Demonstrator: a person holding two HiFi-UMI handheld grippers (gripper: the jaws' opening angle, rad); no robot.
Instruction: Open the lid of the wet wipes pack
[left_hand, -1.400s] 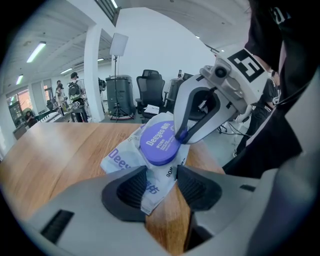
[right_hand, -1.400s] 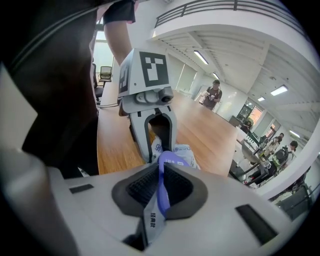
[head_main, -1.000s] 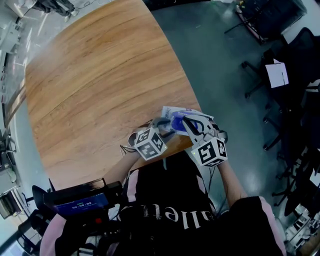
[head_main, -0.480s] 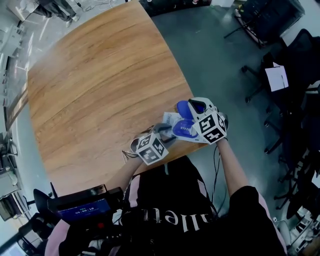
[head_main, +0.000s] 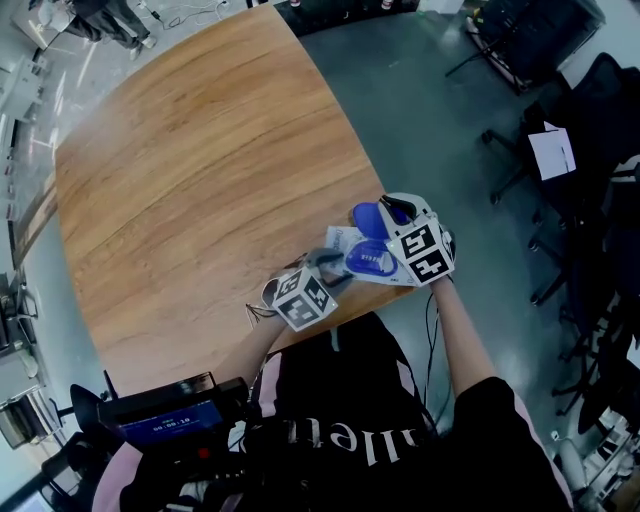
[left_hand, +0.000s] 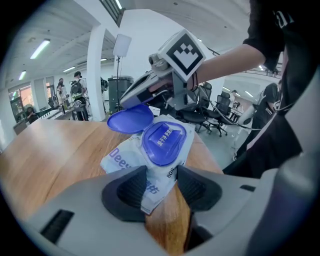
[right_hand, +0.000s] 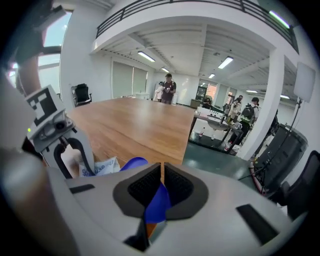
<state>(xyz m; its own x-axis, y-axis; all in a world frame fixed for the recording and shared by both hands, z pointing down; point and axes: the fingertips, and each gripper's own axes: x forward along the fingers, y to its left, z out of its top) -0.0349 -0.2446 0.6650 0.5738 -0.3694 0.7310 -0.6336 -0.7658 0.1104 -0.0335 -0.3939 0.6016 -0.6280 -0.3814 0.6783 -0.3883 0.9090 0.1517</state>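
Note:
The wet wipes pack lies at the wooden table's near right corner, white with a blue oval lid frame. Its blue flip lid stands swung up and open, away from the frame. My right gripper is shut on the lid's free edge, which shows blue between the pads. My left gripper is shut on the pack's near end and pins it against the table. In the left gripper view the right gripper reaches in from above the lid.
The table's right edge runs just past the pack, with grey floor beyond. Office chairs stand on the floor at the right. A black device sits at my chest, lower left.
My right gripper has moved away from me and up along the pack, and the blue lid has swung open with it. The left gripper kept its hold in place.

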